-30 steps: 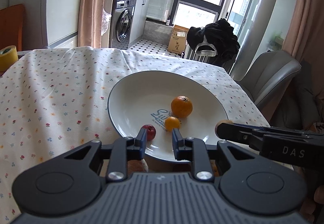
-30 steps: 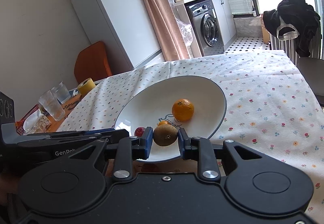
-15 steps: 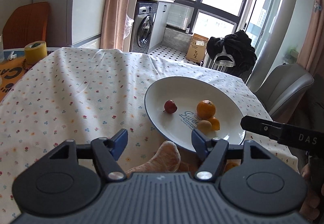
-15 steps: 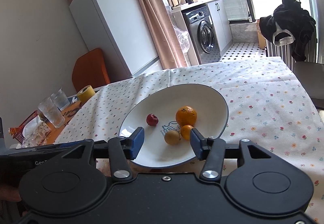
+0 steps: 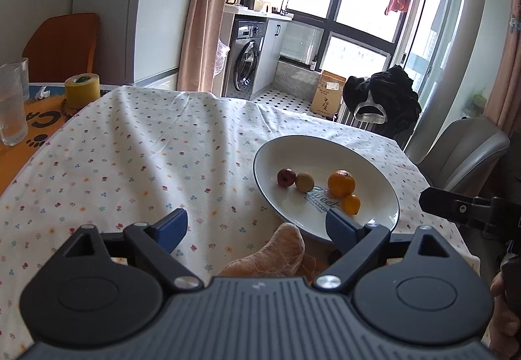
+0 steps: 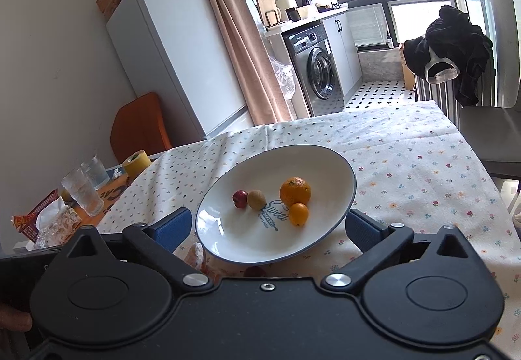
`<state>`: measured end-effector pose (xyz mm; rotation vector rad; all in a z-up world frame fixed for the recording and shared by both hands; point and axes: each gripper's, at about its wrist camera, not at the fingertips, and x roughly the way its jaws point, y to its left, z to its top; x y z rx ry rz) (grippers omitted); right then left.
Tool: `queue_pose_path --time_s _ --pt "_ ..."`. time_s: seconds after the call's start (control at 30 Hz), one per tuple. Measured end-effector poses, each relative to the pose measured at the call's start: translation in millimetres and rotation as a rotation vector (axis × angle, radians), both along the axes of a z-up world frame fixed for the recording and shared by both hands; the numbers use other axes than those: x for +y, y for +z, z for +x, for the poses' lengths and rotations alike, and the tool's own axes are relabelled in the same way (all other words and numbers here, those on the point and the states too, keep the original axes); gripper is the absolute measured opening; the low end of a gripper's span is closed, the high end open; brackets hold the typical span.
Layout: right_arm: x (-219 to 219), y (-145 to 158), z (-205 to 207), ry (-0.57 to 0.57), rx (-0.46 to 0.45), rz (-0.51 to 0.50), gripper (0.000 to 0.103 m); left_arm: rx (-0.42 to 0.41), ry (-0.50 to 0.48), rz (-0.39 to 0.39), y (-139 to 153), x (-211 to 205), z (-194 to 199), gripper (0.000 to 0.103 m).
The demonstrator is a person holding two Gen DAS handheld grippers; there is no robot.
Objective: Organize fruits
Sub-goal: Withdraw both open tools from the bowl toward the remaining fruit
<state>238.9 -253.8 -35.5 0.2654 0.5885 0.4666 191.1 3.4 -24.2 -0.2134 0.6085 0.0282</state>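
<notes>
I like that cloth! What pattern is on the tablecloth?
The white fabric tablecloth has tiny scattered flowers in red, blue and yellow, clearest in the left wrist view.

Both wrist cams sit low at the near table edge, looking across the white plate toward the washing machine. Left views it from the left, right more head-on and nearer; both share plate and kitchen.

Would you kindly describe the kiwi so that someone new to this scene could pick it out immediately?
Find the white plate with a dark rim on the flowered tablecloth. Four small fruits lie in it; the kiwi sits left of the big orange, touching the small red fruit. It is the only dull, brownish-green one; the small orange and the rest are bright.
</notes>
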Motion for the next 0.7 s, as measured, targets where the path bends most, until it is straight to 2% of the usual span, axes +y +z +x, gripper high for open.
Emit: queue_pose_path --time_s 0.27,0.7 --pt "-4 -3 -6 0.001 0.027 0.034 0.103 0.006 0.022 -0.012 -1 5 -10 0.091" --pt "-6 -5 -20 0.015 0.03 0.019 0.103 0.013 0.032 -0.022 -5 9 -24 0.091"
